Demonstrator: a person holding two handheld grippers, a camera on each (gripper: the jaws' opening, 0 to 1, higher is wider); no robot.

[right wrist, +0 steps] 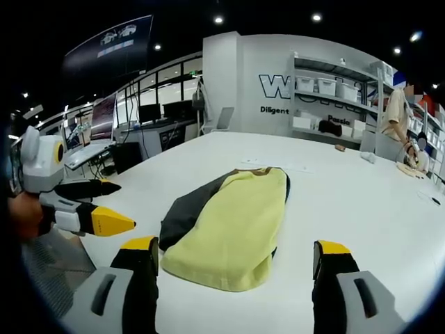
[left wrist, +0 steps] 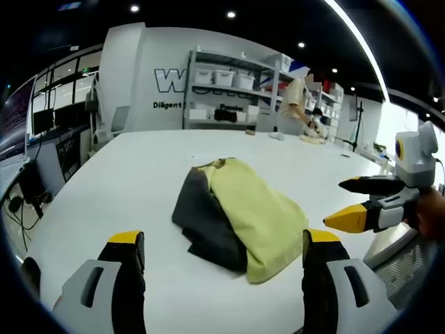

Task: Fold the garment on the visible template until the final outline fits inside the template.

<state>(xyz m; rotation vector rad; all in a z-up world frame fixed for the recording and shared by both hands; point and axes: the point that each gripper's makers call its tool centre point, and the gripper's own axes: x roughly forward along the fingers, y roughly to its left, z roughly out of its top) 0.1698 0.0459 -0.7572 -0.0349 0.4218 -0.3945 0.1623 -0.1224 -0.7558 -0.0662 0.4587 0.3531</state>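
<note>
We see the garment [left wrist: 240, 216] lying on the white table [left wrist: 139, 167], folded, with a yellow part on top and a dark grey part at its side. In the left gripper view it is at 12 o'clock from the left gripper [left wrist: 222, 261], whose 2 jaws stand wide apart and hold nothing. The right gripper [left wrist: 351, 202] enters at 3 o'clock (its yellow tips are apart too). In the right gripper view the garment [right wrist: 233, 223] lies between the jaws of the right gripper [right wrist: 233, 268], and the left gripper [right wrist: 104, 205] shows at 9 o'clock. A person [left wrist: 297, 104] stands by the shelves [left wrist: 229, 87] far behind.

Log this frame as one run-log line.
garment: yellow and dark grey garment folded, lying on white table | left gripper: open, empty | right gripper: open, empty | template: not discernible
</note>
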